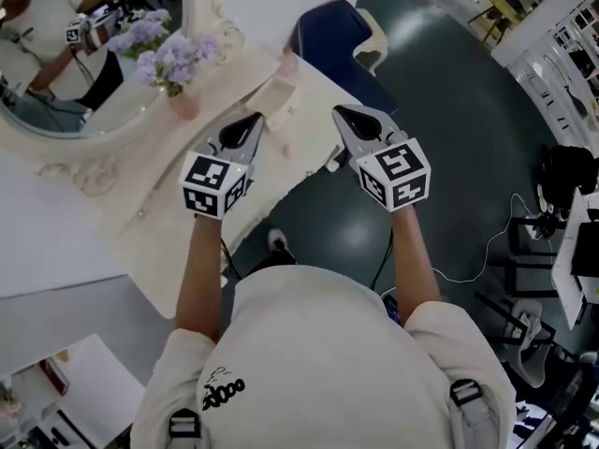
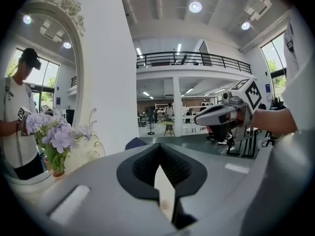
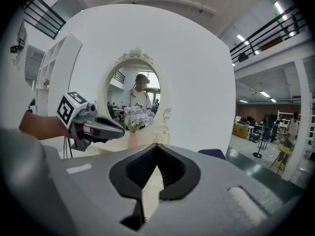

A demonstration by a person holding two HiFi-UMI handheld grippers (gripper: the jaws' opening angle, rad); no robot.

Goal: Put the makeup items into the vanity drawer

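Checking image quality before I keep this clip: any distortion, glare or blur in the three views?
Head view: evenly lit, a little soft, pale sheen on the dark floor. Left gripper view: strong fisheye, black corners, ceiling lights bright but small. Right gripper view: same fisheye and dark rim, white wall bright, mirror readable.

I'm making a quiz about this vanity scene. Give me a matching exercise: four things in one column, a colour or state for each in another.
Things:
1. flowers
2. chair
3. mirror frame
4. left gripper

Colour or state:
A. dark blue
B. fingers shut, nothing held
C. purple
D. cream

Pairs: 1-C, 2-A, 3-D, 4-B
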